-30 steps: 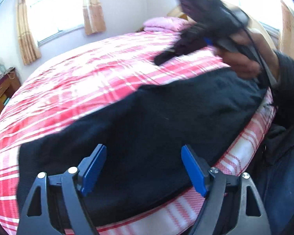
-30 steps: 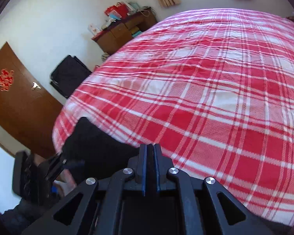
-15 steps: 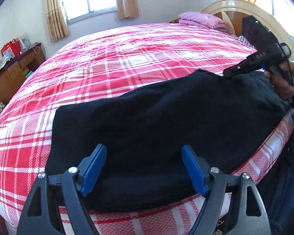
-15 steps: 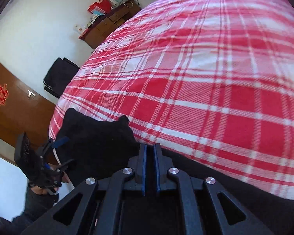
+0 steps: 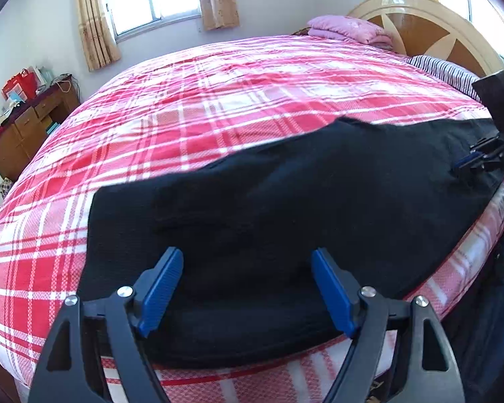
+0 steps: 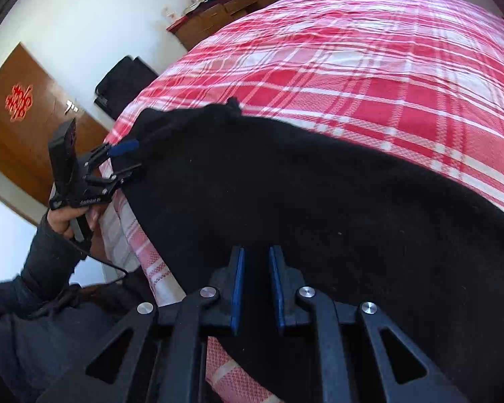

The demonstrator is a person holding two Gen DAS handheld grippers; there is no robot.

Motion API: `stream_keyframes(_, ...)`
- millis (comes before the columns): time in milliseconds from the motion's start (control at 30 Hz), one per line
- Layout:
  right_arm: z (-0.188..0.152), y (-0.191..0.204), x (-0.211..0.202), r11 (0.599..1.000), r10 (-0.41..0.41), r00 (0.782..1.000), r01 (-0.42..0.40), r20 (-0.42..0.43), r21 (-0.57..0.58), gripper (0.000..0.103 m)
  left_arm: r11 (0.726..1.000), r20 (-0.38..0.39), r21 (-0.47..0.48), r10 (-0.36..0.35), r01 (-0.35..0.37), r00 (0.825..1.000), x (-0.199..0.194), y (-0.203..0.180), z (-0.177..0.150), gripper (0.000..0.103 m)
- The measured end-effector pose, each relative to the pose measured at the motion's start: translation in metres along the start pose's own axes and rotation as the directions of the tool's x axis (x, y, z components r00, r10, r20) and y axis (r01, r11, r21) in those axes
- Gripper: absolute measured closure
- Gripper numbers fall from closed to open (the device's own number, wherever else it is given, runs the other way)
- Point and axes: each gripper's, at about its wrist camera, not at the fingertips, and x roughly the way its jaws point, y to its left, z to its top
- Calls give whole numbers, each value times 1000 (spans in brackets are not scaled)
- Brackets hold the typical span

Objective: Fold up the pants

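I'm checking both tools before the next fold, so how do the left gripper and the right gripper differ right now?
The left gripper has its jaws spread wide; the right gripper shows only a narrow gap, its jaws opening. The left gripper hovers at one end of the black pants; the right gripper is at the other. Both have blue pads, hold nothing, and point down at the pants.

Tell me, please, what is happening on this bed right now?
A person is folding black pants laid along the near edge of a bed with a red plaid cover, using a handheld gripper in each hand. The left gripper hovers over one end of the pants with its jaws wide apart and nothing gripped. The right gripper, over the other end, is opening its jaws, with only a narrow gap showing and no fabric pinched.
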Motion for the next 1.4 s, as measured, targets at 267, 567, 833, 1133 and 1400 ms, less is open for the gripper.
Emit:
stream_keyframes(267, -3, -31, -85, 976, -186, 957, 153, 224, 156, 62, 995, 39, 8, -104, 104, 994, -5, -38, 38, 21)
stream_keyframes(567, -56, -96, -219, 829, -521, 802, 395, 292, 395, 62, 971, -4, 169, -168, 166, 986, 28, -121, 72, 21)
stream_keyframes(833, -135, -177, -336, 648, -669, 684, 345, 292, 679, 62, 988, -22, 67, -140, 141, 990, 50, -136, 82, 21)
stream_keyframes(1133, -185, -230, -355, 607, -594, 771, 241, 231, 758, 63, 989, -5, -60, -133, 132, 991, 42, -110, 65, 20)
stream_keyframes(1400, -183, -243, -327, 636, -520, 824, 197, 225, 747, 70, 990, -17, -57, -131, 130, 991, 52, -114, 62, 20)
